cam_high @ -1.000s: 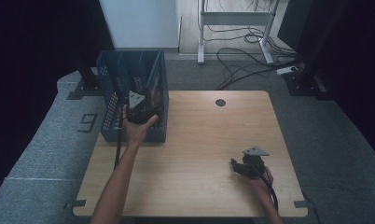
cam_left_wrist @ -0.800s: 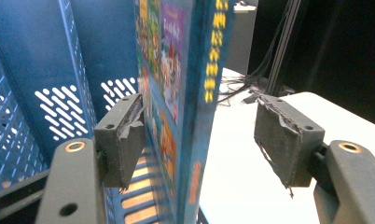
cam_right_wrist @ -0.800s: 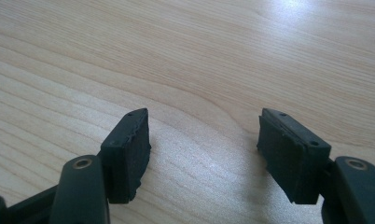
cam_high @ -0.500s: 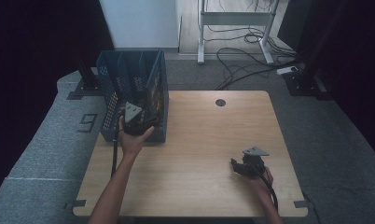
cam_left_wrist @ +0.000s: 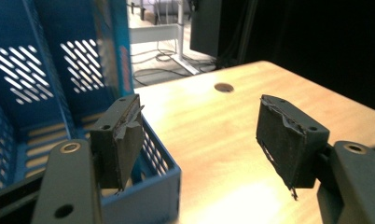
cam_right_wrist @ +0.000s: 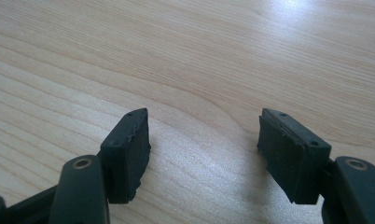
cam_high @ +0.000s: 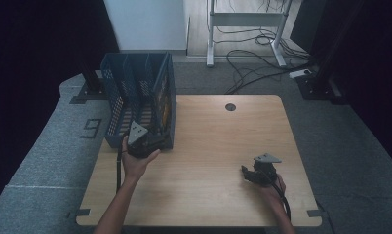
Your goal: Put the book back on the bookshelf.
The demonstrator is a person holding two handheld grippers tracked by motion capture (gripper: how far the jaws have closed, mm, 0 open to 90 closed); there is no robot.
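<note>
Left gripper [cam_high: 144,142]: fingers apart, drawing back out of the blue perforated plastic file rack [cam_high: 135,92].
Right gripper [cam_high: 255,175]: fingers apart, staying low over the pale wooden worktop [cam_high: 218,141].

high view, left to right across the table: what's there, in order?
Blue slotted rack at the table's left edge → left hand-held gripper at the rack's near right corner → round hole in the tabletop → right hand-held gripper near the front right, jaws open over bare wood.
</note>
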